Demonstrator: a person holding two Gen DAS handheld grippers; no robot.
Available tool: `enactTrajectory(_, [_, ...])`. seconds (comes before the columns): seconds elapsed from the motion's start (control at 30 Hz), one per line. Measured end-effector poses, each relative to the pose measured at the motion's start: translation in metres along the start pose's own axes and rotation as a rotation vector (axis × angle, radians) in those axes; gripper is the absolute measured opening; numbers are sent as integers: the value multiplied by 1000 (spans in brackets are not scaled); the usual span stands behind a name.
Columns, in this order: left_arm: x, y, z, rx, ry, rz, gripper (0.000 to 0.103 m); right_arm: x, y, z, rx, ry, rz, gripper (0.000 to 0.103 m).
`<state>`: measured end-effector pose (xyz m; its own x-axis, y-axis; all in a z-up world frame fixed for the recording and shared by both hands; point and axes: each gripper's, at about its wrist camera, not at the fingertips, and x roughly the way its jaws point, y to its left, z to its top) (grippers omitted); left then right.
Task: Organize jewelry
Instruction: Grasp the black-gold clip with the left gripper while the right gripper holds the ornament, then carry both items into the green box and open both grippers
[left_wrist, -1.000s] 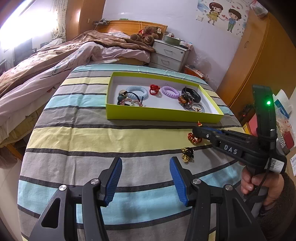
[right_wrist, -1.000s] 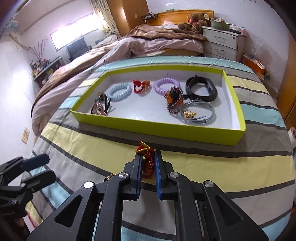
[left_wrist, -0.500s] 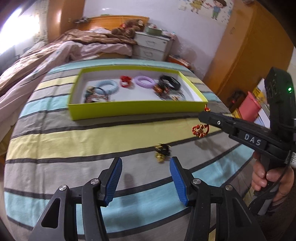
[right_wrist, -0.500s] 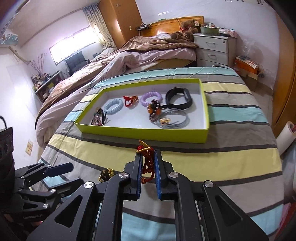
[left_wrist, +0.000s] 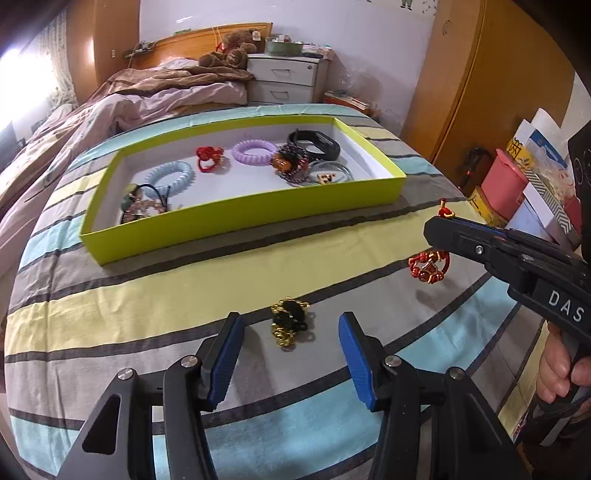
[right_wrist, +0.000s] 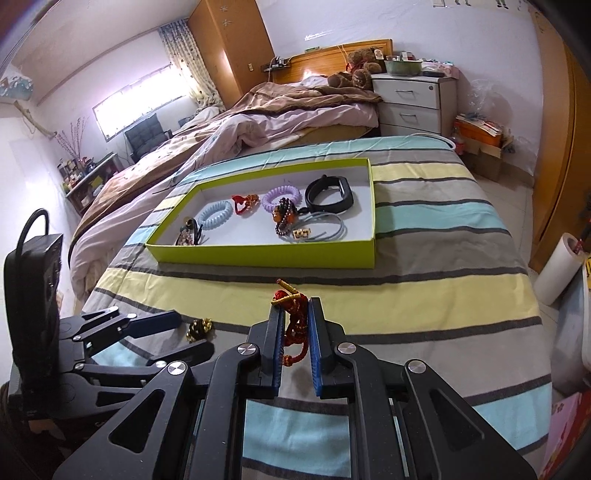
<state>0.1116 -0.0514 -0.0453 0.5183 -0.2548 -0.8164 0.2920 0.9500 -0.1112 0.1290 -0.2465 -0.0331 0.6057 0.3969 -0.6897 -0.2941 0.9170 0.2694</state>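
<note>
My right gripper (right_wrist: 296, 314) is shut on a red and gold knotted bracelet (right_wrist: 293, 325) and holds it above the striped cloth; the bracelet (left_wrist: 428, 266) hangs below that gripper in the left wrist view. My left gripper (left_wrist: 290, 338) is open, its blue pads on either side of a black and gold bead ornament (left_wrist: 290, 323) lying on the cloth; the ornament (right_wrist: 199, 328) also shows in the right wrist view. A lime-green tray (left_wrist: 236, 229) farther back holds several hair ties and bracelets.
The table under the striped cloth (right_wrist: 424, 288) ends close on the right, with boxes and a pink bin (left_wrist: 506, 184) beyond. A bed (right_wrist: 258, 122) and a white nightstand (right_wrist: 413, 103) stand behind the tray.
My right gripper has lifted the red bracelet off the cloth and drawn back from the tray. My left gripper has moved toward the black and gold ornament, which now lies between its fingers.
</note>
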Motion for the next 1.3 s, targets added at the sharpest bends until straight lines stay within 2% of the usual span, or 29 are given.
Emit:
enactTrajectory(0.17, [3, -5, 1, 26, -4, 29, 52, -1, -3, -2, 2, -6, 4, 12])
enactTrajectory(0.23, [4, -6, 1, 28, -5, 37, 48, -1, -2, -3, -4, -8, 4, 12])
enactTrajectory(0.43, [4, -5, 2, 29, -8, 50, 33, -2, -1, -4, -8, -10, 6, 12])
enactTrajectory(0.5, [3, -5, 2, 28, -9, 53, 23, -2, -1, -4, -8, -8, 6, 12])
enactTrajectory(0.57, [3, -3, 3, 23, -9, 48, 20, -2, -1, -4, -8, -10, 8, 12])
enactTrajectory(1.3, [-17, 10, 4, -18, -59, 30, 19, -4, 7, 0, -22, -12, 1, 12])
